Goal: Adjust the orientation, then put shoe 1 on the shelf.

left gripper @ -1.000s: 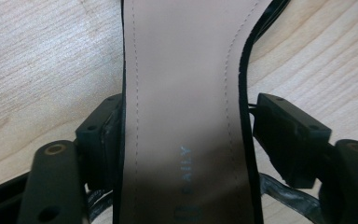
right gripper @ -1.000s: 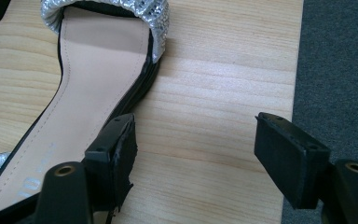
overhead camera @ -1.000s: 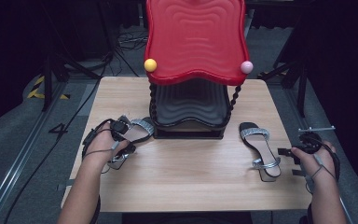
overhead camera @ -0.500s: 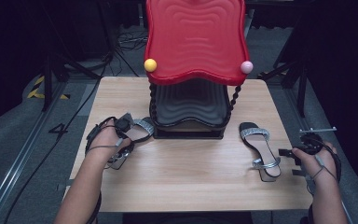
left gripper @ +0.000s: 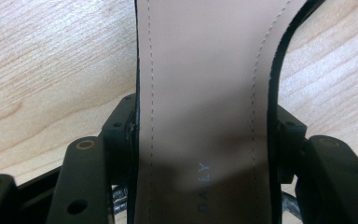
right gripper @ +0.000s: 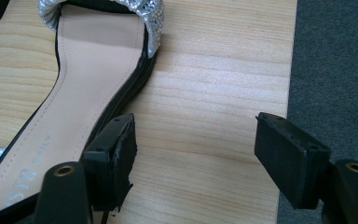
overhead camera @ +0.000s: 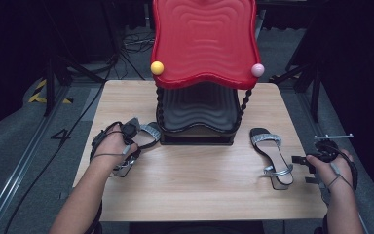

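Two black sandals with silver straps lie on the wooden table (overhead camera: 199,195). The left sandal (overhead camera: 148,131) lies beside the rack's left foot. Its tan insole (left gripper: 205,56) runs up between my left gripper's (left gripper: 205,123) jaws, which press on both edges of the sole near the heel. The left gripper (overhead camera: 125,157) sits under the person's hand. The right sandal (overhead camera: 272,156) lies flat at the right. My right gripper (overhead camera: 306,169) stands open just right of its heel. Bare wood lies between its jaws (right gripper: 196,128), and the sandal (right gripper: 93,70) is outside the left one.
A rack with a red wavy top shelf (overhead camera: 204,44) and black lower shelves (overhead camera: 199,112) stands at the table's back middle, with a yellow ball (overhead camera: 157,68) and a pink ball (overhead camera: 257,69) on its posts. The table's right edge and grey carpet (right gripper: 335,70) are close to the right gripper.
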Motion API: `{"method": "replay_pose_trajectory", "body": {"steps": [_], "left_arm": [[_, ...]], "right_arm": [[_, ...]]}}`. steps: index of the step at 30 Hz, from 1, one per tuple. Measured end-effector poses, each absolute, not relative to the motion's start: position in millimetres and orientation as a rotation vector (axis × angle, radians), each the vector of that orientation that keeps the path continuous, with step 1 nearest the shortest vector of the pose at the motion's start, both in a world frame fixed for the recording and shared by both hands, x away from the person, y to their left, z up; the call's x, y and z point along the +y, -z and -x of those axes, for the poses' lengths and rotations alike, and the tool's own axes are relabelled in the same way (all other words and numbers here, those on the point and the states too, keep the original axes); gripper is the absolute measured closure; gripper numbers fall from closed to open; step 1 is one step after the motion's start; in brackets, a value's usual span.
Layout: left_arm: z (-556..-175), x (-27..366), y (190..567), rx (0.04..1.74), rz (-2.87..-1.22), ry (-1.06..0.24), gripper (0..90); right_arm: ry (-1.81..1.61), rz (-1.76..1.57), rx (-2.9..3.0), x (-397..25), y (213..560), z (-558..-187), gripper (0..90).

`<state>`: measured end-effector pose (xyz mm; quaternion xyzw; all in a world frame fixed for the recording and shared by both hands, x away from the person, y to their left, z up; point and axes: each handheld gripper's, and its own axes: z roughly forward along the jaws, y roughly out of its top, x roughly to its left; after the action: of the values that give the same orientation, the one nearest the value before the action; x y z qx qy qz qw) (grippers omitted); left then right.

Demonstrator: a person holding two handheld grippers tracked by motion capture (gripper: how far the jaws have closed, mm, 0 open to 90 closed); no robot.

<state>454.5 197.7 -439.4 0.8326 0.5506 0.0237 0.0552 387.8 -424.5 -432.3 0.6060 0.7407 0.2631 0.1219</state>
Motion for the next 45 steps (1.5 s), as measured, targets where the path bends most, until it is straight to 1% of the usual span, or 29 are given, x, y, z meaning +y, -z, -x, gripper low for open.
{"method": "replay_pose_trajectory", "body": {"steps": [4, 8, 13, 17, 21, 23, 24, 25, 31, 34, 42, 45], "left_arm": [[-451.1, 205.8, 436.4, 1.695, -2.408, -0.009, 42.2], [-447.9, 208.1, 425.9, 1.719, -2.399, -0.038, 42.2], [-446.1, 212.9, 404.1, 1.773, -2.321, -0.032, 42.1], [-446.9, 216.6, 386.2, 1.792, -2.282, -0.069, 42.2], [-448.2, 217.4, 374.1, 1.801, -2.264, -0.082, 42.2], [-449.5, 216.8, 362.2, 1.798, -2.251, -0.094, 42.1], [-449.7, 216.8, 358.2, 1.795, -2.249, -0.090, 42.1], [-449.7, 216.8, 358.2, 1.795, -2.249, -0.090, 42.1], [-450.1, 214.4, 330.9, 1.800, -2.230, -0.126, 42.1], [-450.9, 214.6, 320.1, 1.809, -2.220, -0.138, 42.1], [-452.5, 219.3, 289.0, 1.820, -2.191, -0.181, 42.1], [-451.4, 222.7, 276.3, 1.826, -2.169, -0.188, 42.1]], "right_arm": [[-0.770, -1.767, 2.153, -425.6, 431.4, -387.3, 30.5], [-0.769, -1.771, 2.151, -426.3, 431.9, -387.7, 30.5], [-0.776, -1.758, 2.161, -422.5, 431.0, -389.4, 30.5], [-0.780, -1.756, 2.163, -422.3, 430.9, -389.7, 30.5], [-0.793, -1.755, 2.149, -424.9, 428.9, -388.7, 31.0], [-0.863, -1.758, 2.118, -425.7, 426.9, -387.6, 39.6], [-0.910, -1.762, 2.109, -425.7, 425.3, -387.3, 40.8], [-0.910, -1.762, 2.109, -425.7, 425.3, -387.3, 40.8], [-1.067, -1.764, 2.063, -420.3, 420.9, -387.0, 42.9], [-1.054, -1.783, 2.036, -419.6, 422.0, -387.5, 44.2], [-1.083, -1.843, 2.007, -412.9, 423.1, -389.6, 42.4], [-1.056, -1.846, 1.997, -409.4, 420.7, -389.3, 43.2]]}}
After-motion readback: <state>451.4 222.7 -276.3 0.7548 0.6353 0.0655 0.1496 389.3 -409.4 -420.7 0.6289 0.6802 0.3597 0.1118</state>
